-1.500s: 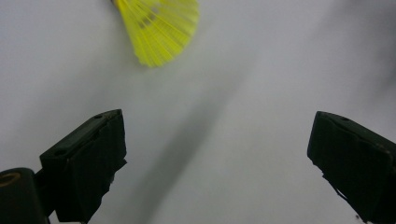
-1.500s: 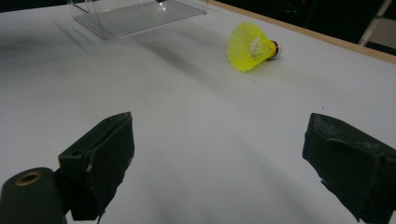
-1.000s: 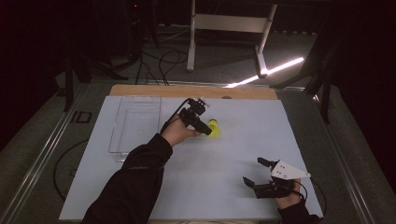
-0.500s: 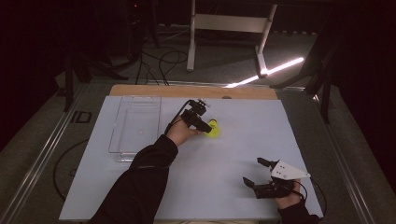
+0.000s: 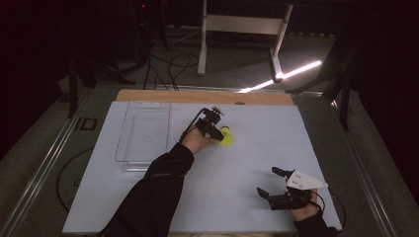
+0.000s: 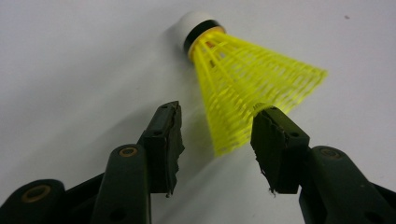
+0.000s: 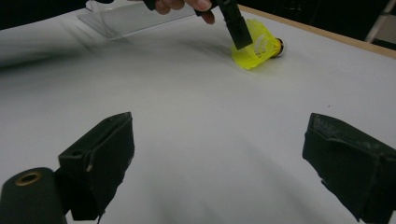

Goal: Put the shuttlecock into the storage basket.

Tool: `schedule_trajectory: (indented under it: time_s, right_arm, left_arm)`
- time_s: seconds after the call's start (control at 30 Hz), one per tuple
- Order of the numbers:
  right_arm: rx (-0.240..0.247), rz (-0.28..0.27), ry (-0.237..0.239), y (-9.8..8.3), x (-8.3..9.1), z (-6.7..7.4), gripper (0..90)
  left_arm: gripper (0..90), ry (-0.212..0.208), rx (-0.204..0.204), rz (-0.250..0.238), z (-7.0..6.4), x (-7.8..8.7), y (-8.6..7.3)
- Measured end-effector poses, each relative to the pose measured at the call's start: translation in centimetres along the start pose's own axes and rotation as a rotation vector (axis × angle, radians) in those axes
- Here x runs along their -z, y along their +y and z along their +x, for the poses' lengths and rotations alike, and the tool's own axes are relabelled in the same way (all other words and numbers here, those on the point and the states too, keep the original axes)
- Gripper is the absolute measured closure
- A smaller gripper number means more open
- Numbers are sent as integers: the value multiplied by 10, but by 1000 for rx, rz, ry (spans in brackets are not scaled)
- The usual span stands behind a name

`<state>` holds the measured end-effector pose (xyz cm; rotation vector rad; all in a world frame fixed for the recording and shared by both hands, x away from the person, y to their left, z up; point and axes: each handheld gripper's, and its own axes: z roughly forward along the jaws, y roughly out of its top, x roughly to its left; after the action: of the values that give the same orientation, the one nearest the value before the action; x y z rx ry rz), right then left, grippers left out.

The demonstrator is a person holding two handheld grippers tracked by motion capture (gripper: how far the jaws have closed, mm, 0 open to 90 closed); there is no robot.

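A yellow shuttlecock [image 5: 227, 137] with a white, black-banded cork lies on its side on the white mat, right of the middle. In the left gripper view the shuttlecock [image 6: 243, 88] has its cork pointing away and its mesh skirt reaching in between the jaws. My left gripper [image 5: 221, 133] is tilted down over it. Its jaws have just been closing around the skirt; the right pad [image 6: 275, 140] is at the skirt's edge and the left pad stands clear. My right gripper [image 5: 267, 181] rests wide open near the mat's front right, with nothing between its fingers.
A clear plastic tray [image 5: 146, 138] lies on the mat's left side, beside the left forearm. A wooden strip [image 5: 202, 96] borders the mat's far edge. From the right gripper view the shuttlecock [image 7: 256, 44] and the tray [image 7: 121, 18] lie far ahead across bare mat.
The left gripper has come down onto the shuttlecock and its jaws have narrowed around the skirt. The right gripper has kept still.
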<state>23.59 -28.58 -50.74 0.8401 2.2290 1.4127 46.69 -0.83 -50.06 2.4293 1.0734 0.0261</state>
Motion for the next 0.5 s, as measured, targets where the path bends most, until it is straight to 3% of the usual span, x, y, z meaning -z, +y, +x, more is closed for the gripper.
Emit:
schedule_trajectory:
  time_s: [0.2,0.5]
  right_arm:
    - [2,-4,-2,0,1,-1,93]
    - [-2,-1,-1,0,1,-1,93]
  left_arm:
    - [633,31,11,28,1,-7,3]
    - [863,4,29,32,-3,-12,5]
